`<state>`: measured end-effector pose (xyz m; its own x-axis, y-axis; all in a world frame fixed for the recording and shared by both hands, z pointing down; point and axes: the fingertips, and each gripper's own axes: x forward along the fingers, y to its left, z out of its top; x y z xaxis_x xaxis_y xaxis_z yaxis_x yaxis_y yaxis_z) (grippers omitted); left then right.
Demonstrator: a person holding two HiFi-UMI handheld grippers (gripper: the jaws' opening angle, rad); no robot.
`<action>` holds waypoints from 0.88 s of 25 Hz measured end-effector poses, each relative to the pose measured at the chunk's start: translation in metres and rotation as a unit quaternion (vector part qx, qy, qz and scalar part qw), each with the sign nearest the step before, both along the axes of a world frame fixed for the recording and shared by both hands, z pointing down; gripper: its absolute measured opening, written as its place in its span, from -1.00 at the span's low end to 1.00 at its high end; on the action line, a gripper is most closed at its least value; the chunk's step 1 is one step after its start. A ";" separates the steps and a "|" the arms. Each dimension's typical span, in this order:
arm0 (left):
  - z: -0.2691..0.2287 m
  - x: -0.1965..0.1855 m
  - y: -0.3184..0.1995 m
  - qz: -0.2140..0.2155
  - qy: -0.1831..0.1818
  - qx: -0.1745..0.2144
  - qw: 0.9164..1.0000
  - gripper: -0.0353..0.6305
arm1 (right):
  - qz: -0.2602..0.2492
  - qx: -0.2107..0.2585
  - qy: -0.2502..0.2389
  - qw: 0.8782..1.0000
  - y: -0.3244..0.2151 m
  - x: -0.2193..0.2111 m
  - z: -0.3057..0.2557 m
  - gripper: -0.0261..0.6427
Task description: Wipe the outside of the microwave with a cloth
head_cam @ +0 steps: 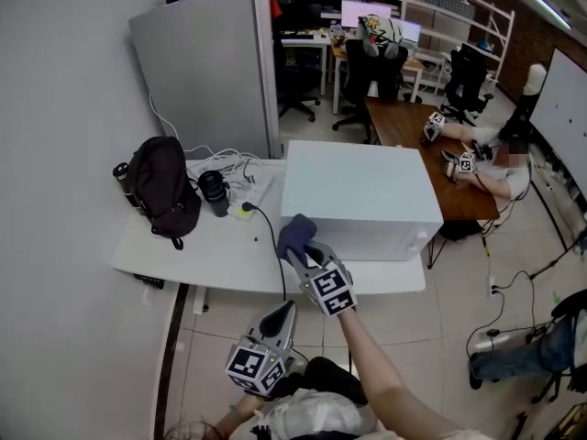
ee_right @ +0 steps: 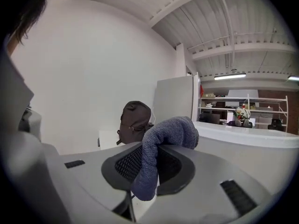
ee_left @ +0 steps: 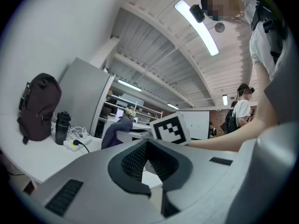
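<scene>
A white microwave stands on a white table. My right gripper is shut on a blue-grey cloth, held at the microwave's near left corner. In the right gripper view the cloth bulges out over the jaws, and the microwave is close on the right. My left gripper hangs lower, off the table's front edge, near my body. Its jaws look shut with nothing between them. The cloth also shows in the left gripper view.
A dark backpack leans by the wall at the table's left, with a black bottle, a power strip and cables beside it. A grey partition stands behind. Another person sits at a brown table to the right.
</scene>
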<state>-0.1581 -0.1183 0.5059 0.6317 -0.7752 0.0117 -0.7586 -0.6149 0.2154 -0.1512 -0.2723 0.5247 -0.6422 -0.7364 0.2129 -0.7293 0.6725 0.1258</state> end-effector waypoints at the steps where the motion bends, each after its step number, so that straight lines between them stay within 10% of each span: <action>1: -0.001 -0.006 0.002 -0.005 0.001 0.000 1.000 -0.94 | 0.001 -0.004 0.007 1.000 -0.007 -0.005 0.004 -0.69; 8: -0.002 -0.025 -0.002 -0.028 0.006 0.001 1.000 -0.94 | 0.051 -0.005 0.016 0.999 -0.023 0.036 0.013 -0.69; 22: 0.004 0.055 0.004 0.035 -0.001 -0.011 0.999 -0.94 | 0.270 -0.041 0.027 0.962 0.008 0.352 0.026 -0.69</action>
<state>-0.1030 -0.1139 0.5097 0.6837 -0.7292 0.0289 -0.7148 -0.6613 0.2276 0.2005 -0.2642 0.5509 -0.1579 -0.9385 0.3071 -0.9687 0.2076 0.1364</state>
